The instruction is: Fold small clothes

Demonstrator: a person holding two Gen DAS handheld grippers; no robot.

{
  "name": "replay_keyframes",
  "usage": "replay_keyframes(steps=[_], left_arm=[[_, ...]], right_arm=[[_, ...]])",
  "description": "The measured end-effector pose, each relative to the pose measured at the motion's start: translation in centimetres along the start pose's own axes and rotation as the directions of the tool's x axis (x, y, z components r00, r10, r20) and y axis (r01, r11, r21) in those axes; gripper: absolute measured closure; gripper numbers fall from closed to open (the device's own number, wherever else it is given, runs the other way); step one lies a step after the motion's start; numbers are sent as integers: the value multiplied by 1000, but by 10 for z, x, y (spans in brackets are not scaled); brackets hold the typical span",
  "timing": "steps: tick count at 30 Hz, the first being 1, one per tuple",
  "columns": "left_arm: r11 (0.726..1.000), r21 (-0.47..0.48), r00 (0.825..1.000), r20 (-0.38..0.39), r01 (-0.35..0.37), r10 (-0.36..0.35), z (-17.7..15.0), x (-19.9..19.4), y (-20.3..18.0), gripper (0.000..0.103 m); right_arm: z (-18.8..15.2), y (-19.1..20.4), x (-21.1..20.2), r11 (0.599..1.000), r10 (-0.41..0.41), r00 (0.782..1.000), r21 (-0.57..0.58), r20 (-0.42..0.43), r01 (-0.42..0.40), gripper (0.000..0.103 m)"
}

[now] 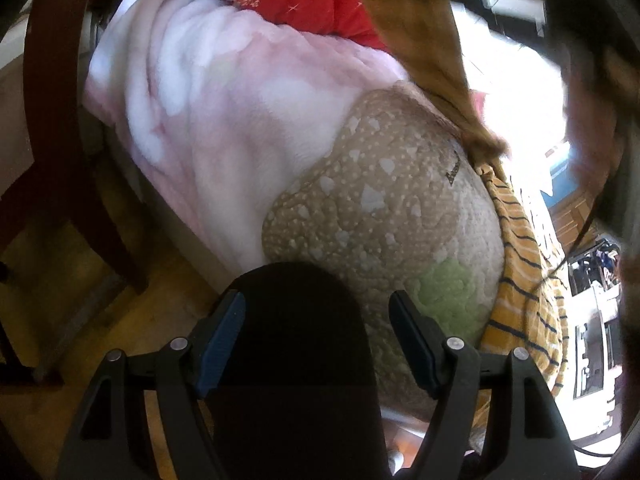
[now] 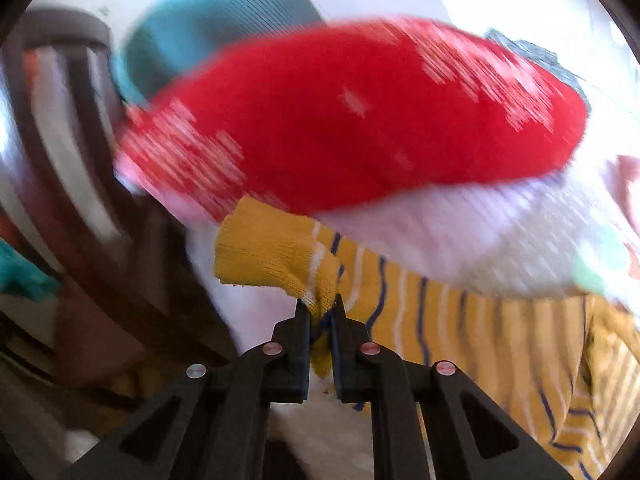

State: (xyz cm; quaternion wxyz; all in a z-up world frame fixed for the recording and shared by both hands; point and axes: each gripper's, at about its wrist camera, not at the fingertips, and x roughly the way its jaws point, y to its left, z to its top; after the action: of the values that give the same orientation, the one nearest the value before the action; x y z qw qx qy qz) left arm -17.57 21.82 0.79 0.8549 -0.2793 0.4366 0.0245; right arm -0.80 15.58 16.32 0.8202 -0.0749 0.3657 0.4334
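Right gripper: jaws clamped on the cuff of a mustard-yellow, navy-striped knit garment, lower centre, probably to draw it free from under a red patterned cloth. Left gripper: jaws apart, empty, hovering before a beige quilted pad.

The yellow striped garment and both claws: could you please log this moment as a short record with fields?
right claw: right claw shut on the cuff of the yellow striped garment
left claw: left claw open, holding nothing
left view garment: striped fabric lies at the right, beside the beige quilted cloth
nearby: red patterned garment, pink fleece blanket
image quality: right view motion-blurred
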Motion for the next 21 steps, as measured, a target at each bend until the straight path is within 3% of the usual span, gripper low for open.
replay_keyframes(steps=[2,5,8,12,17,19,21], left_arm=[[1000,6,1000,4,-5,5,1,-3,-1,30],[1000,8,1000,8,-7,7,1,-6,-2,30],[1000,9,1000,6,-9,9,3,-5,-3,30],[1000,22,1000,-4,-7,8,3,-2,-11,30],[998,69,1000,-18,-13,14,1,4,-30,30],[996,82,999,-30,-17,19,1,9,-36,30],[995,96,999,-44,-20,24,1,14,-45,30]], right_arm=[[20,13,-14,998,60,997,25,52,-61,94],[40,6,-36,994,74,990,71,121,-83,94],[41,-30,-60,991,12,987,132,162,-34,94],[18,-104,-92,962,-120,981,261,154,77,94],[-38,-209,-146,877,-279,952,439,129,197,94],[-72,-254,-169,814,-326,938,539,116,216,94],[-113,-297,-191,727,-366,925,651,100,218,94]])
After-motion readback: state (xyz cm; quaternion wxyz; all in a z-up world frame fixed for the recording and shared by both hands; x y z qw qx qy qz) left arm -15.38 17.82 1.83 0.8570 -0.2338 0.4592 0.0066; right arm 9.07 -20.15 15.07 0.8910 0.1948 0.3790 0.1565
